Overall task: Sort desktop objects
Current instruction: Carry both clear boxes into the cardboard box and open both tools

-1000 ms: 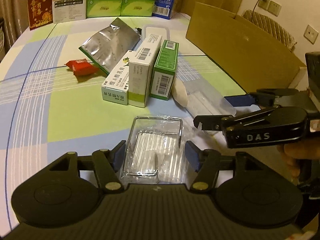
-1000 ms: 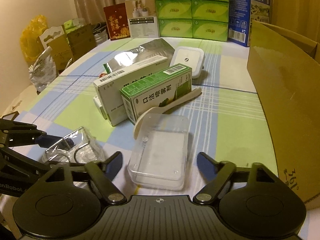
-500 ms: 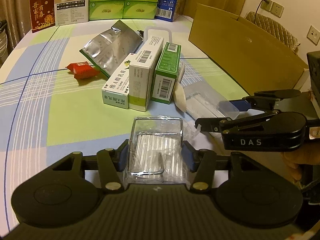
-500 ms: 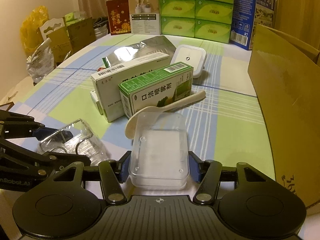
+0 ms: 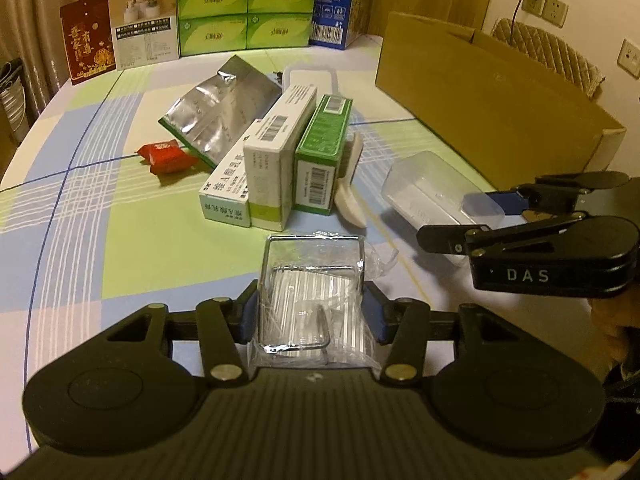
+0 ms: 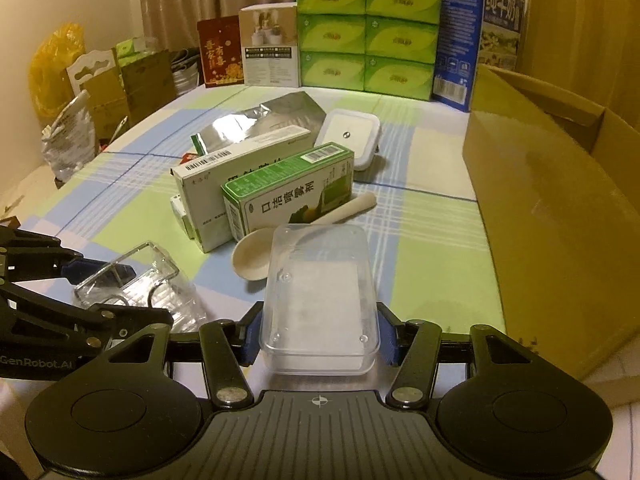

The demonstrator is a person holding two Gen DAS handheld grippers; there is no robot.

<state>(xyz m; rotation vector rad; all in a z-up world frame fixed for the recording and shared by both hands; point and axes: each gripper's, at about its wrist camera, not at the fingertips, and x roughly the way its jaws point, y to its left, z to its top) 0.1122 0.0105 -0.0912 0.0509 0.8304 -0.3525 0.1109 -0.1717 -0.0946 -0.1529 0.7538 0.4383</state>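
Both tools loaded over the bench (image 5: 120, 240).
My left tool (image 5: 310, 314) clamps the wrapped clear tray (image 5: 312, 288); my right tool (image 6: 318, 338) clamps the plastic box (image 6: 320, 292), near the spoon (image 6: 256, 256).

Six green tissue packs (image 6: 366, 34) stand in a stack at the top middle. Three long boxes lie side by side in the middle: one green box (image 5: 323, 156) and two white boxes (image 5: 276, 160) (image 5: 228, 192). There is one silver bag (image 5: 218, 114), one red candy (image 5: 166, 156), one spoon (image 6: 276, 244), one big brown box (image 6: 552, 216) on the right and two clear boxes (image 6: 320, 300) (image 5: 312, 300).
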